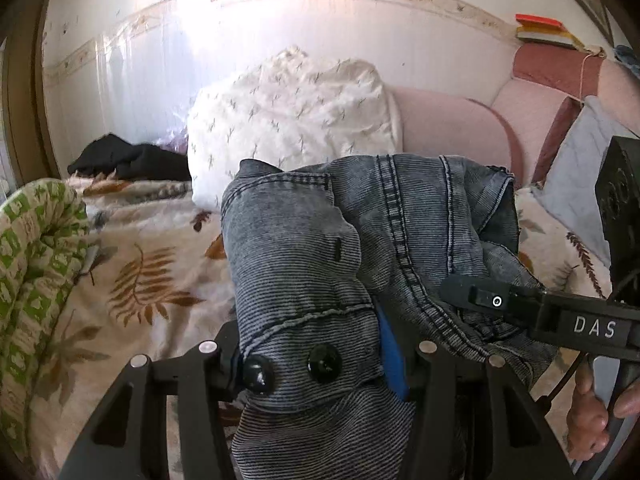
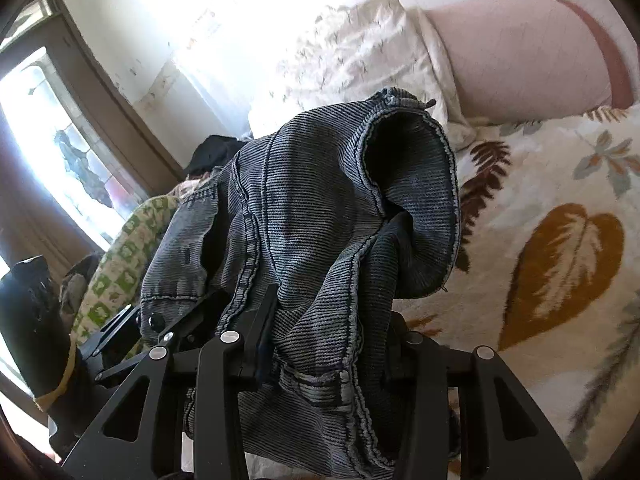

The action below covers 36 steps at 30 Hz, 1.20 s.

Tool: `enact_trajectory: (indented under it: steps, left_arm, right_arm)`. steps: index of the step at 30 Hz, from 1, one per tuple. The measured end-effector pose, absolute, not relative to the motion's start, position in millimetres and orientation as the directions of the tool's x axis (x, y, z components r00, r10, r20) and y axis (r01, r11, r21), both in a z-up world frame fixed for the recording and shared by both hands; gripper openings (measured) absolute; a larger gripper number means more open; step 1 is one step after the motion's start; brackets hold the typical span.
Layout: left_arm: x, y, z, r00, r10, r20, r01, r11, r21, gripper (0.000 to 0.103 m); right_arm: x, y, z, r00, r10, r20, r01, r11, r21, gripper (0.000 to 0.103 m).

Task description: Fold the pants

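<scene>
Two grippers hold one pair of grey-blue denim pants (image 1: 352, 248) clear of the bed (image 1: 132, 264), which carries a cream blanket printed with brown leaves.

Left gripper (image 1: 320, 364): the jaws are pinched on the waistband, with thick denim bunched between them. Two black buttons (image 1: 256, 372) sit side by side on the clamped band, near the left finger. A blue pad (image 1: 390, 344) shows on the inner face of the right finger, pressed against the cloth. The remaining fabric rises away from the jaws and drapes to the right.

Right gripper (image 2: 332, 356): the jaws are pinched on a gathered fold of the same pants (image 2: 304, 216). The cloth mounds up above the fingers, and an open hem faces the camera at upper right. In the left wrist view this gripper (image 1: 472, 294) enters from the right, its tip buried in the denim, with the person's hand (image 1: 592, 408) on the handle at near right.

Surroundings: a white pillow (image 1: 292, 120) stands at the far side of the bed, against a pink headboard (image 1: 460, 128). A black garment (image 1: 128, 160) lies far left. A green-and-white patterned quilt (image 1: 36, 248) is rolled along the left edge.
</scene>
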<state>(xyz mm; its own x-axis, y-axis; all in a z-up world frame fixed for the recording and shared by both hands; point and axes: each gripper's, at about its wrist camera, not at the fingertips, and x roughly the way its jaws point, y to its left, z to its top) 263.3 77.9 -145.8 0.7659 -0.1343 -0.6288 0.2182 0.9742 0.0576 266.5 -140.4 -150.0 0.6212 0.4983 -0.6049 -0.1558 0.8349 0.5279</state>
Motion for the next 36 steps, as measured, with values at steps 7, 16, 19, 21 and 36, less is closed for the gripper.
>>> enact_trajectory:
  steps: [7,16,19,21,36]
  left_arm:
    - [268,70,-165,0.732,-0.115,-0.671,0.221,0.973,0.073,0.056]
    - [271,61,-184,0.704,-0.077,-0.706,0.218,0.969,0.112,0.056]
    - [272,60,-188,0.698,-0.067,-0.713,0.216,0.969,0.121,0.057]
    - [272,60,-190,0.695,-0.062,-0.716,0.215,0.969,0.124,0.058]
    - [277,67,-200,0.691,0.024,-0.723,0.147,0.974,0.172,0.096]
  right_arm:
    - [273,-139,-170,0.597,0.487,-0.638,-0.122,0.841,0.528,0.038]
    - [277,-142,-199,0.559,0.481,-0.675,-0.072,0.839,0.539,0.039]
    - [278,-143,-202,0.559,0.481,-0.676,-0.068,0.839,0.54,0.039]
    - [279,-143,-205,0.552,0.479,-0.683,-0.062,0.84,0.54,0.041]
    - [282,-148,-221,0.523,0.428,-0.737,0.008,0.862,0.506,0.072]
